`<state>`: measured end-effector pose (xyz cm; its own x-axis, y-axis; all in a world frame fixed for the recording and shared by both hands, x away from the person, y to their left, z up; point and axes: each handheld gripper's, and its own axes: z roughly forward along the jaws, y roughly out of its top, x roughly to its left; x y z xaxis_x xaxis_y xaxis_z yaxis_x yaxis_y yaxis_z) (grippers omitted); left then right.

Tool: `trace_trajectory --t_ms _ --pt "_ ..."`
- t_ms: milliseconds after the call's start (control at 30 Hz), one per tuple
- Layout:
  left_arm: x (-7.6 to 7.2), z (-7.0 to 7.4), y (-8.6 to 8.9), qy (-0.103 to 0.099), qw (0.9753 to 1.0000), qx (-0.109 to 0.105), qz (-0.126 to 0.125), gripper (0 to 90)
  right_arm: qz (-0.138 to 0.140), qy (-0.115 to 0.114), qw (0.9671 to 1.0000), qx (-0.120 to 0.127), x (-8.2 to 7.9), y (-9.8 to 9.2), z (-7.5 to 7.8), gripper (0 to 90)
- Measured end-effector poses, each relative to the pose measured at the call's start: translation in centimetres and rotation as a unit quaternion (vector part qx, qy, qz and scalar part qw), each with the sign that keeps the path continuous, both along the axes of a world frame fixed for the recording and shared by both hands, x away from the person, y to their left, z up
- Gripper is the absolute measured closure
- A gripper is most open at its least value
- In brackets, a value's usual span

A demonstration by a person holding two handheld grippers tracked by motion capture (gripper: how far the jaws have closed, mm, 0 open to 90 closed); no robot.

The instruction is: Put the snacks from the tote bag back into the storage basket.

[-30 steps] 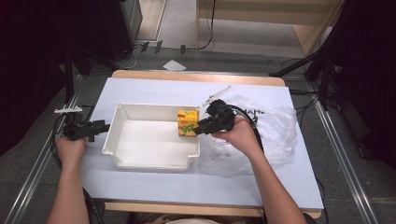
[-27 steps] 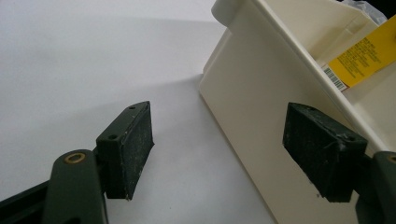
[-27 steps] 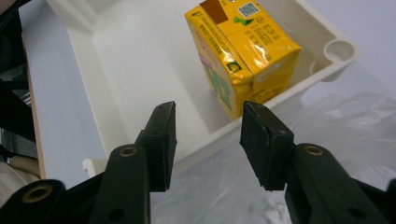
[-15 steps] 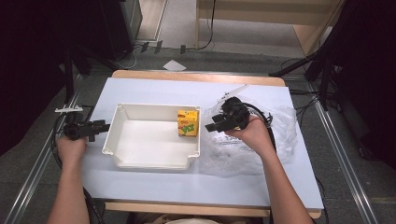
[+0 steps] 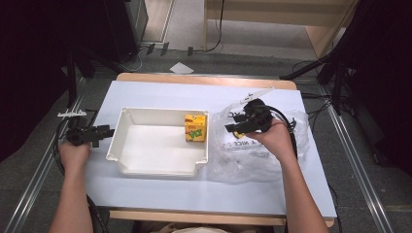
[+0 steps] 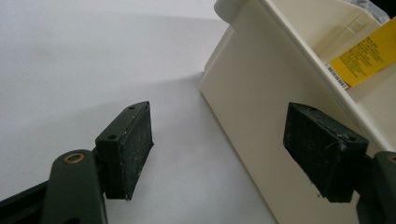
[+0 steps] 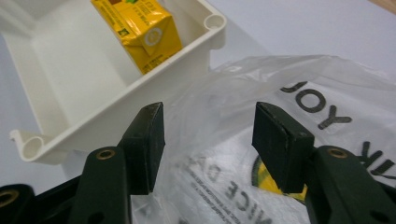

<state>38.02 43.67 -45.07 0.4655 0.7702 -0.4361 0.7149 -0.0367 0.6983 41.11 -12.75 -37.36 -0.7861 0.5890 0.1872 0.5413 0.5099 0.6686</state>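
A pale blue table [image 5: 160,189] carries a white tray [image 5: 160,167] and a plastic bag [image 5: 252,165].

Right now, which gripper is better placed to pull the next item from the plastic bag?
Right. The right gripper hangs open over the plastic bag; the left gripper sits open outside the white tray.

My left gripper [image 5: 104,131] is black and blocky, with a thin pale bar on top on the side away from the white bin [image 5: 121,162]. Its two jaws are dark green-black slabs with flat, scuffed rubbery pads [image 6: 137,140], each on a link arm with a brass-ringed rivet. My right gripper [image 5: 232,127] is black too, with the same brass rivets; a black cable loops from its far side, away from the bin. My forearms are bare, without sleeves.
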Motion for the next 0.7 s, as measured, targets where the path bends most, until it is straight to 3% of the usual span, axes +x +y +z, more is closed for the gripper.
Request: trace_trajectory --t_ms 700 --pt "0.2 -0.1 -0.1 0.004 1.0 0.002 0.003 24.6 -0.059 0.006 0.9982 -0.009 1.6 -4.0 -1.4 42.3"
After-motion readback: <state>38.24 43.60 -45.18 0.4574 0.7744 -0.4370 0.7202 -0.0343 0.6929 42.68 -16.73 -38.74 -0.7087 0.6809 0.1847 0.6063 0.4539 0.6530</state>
